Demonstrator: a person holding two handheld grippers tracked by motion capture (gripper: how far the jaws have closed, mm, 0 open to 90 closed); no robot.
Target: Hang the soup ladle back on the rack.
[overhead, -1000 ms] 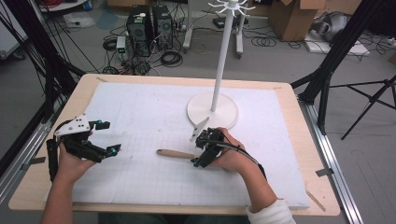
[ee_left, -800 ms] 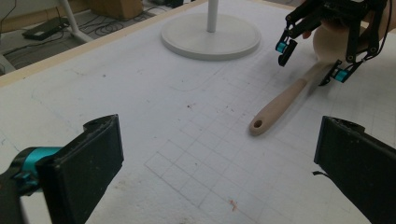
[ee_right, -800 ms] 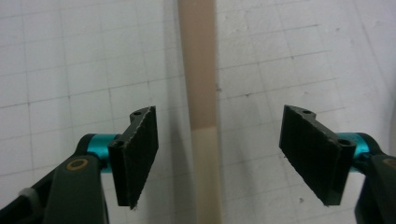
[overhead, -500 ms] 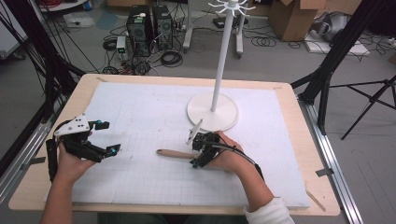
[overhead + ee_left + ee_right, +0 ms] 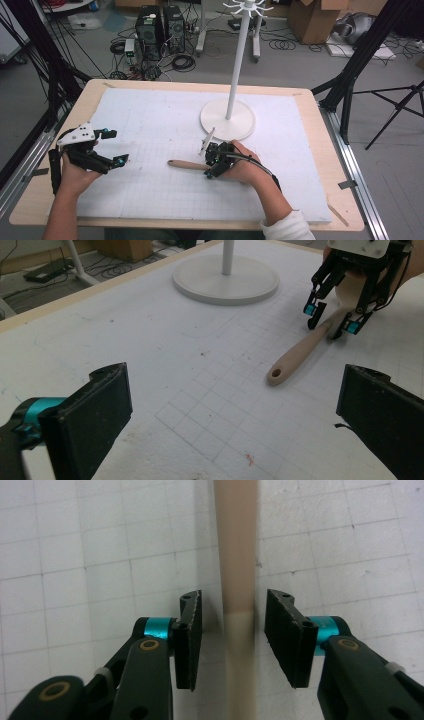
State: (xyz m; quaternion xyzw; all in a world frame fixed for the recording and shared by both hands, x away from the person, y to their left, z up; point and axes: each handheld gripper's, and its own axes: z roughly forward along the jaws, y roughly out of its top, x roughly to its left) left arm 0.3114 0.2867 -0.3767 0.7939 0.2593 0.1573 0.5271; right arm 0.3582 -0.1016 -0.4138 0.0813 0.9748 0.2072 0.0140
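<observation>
A wooden utensil with a long handle [image 5: 185,164] [image 5: 300,352] lies flat on the white gridded mat [image 5: 160,115], its hole end pointing left. My right gripper [image 5: 209,162] [image 5: 330,325] points down over the handle [image 5: 236,555]. Its jaws have just been closing and stand either side of the handle with a narrow gap left at each pad, so it is open. My left gripper [image 5: 117,146] [image 5: 232,385] rests wide open at the mat's left side, with nothing between its fingers.
A white hook stand with a round base [image 5: 227,120] [image 5: 225,277] rises just behind the right hand. The wooden table edge [image 5: 320,145] frames the mat. Black frame legs, cables and boxes lie on the floor beyond.
The right gripper's jaws have drawn in around the wooden handle and the hand has edged slightly left. The left gripper has stayed put.
</observation>
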